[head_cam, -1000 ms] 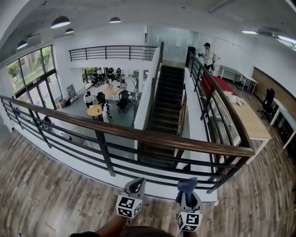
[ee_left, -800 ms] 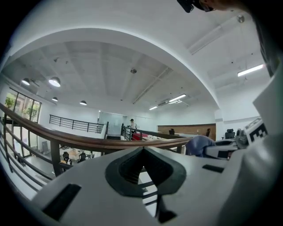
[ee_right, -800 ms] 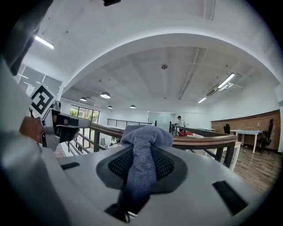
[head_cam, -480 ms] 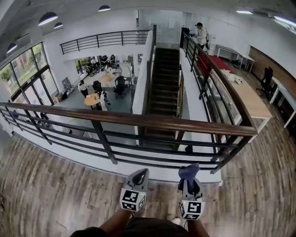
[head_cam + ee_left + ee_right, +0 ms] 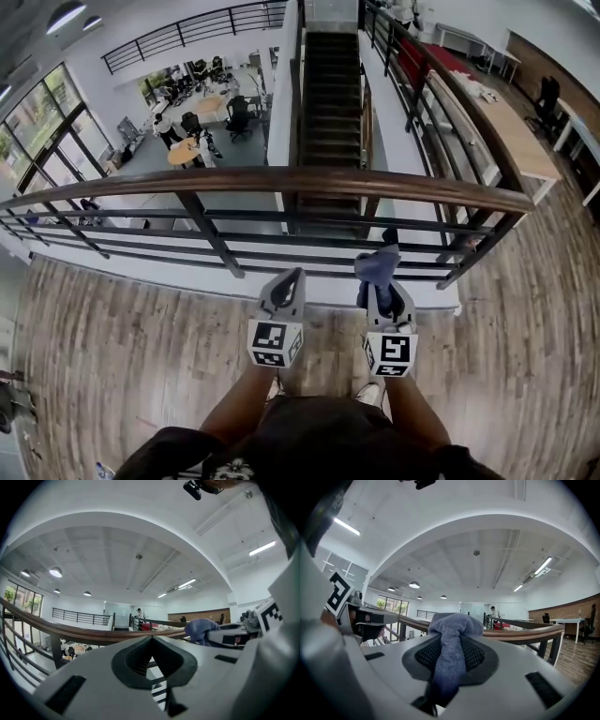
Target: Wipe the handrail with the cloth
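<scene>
The right gripper [image 5: 381, 284] pinches the blue-grey cloth [image 5: 376, 264] between its fingers, just short of the wooden handrail [image 5: 309, 178] and seemingly not touching it, while the left gripper [image 5: 290, 281] beside it has its fingers together, holding nothing.

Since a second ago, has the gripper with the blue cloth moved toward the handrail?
No: the right gripper and its blue cloth stay about equally far below the wooden handrail.
</scene>
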The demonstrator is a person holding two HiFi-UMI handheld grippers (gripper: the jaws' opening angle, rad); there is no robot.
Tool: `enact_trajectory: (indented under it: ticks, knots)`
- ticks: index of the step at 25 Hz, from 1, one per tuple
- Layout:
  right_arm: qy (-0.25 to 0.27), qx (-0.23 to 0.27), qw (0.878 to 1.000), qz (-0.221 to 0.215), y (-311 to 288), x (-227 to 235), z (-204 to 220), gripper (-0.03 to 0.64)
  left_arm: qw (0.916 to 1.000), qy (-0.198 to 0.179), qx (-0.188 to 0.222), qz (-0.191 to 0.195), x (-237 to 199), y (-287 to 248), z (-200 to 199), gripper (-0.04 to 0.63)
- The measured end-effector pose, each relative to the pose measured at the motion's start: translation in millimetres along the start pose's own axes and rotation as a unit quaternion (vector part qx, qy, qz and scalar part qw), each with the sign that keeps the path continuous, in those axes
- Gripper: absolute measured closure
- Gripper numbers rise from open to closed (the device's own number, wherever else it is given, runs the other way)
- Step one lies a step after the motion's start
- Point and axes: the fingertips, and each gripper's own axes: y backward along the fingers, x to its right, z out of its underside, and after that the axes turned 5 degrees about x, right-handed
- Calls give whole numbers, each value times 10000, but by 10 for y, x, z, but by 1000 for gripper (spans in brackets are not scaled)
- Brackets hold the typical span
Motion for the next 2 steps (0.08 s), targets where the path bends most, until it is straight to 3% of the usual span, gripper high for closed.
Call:
enact_trajectory:
  ticks: [2]
  knots:
    - [-6,70,10000,-16,-116,36,-17,526,10000,3,19,11,14,-100,15,597]
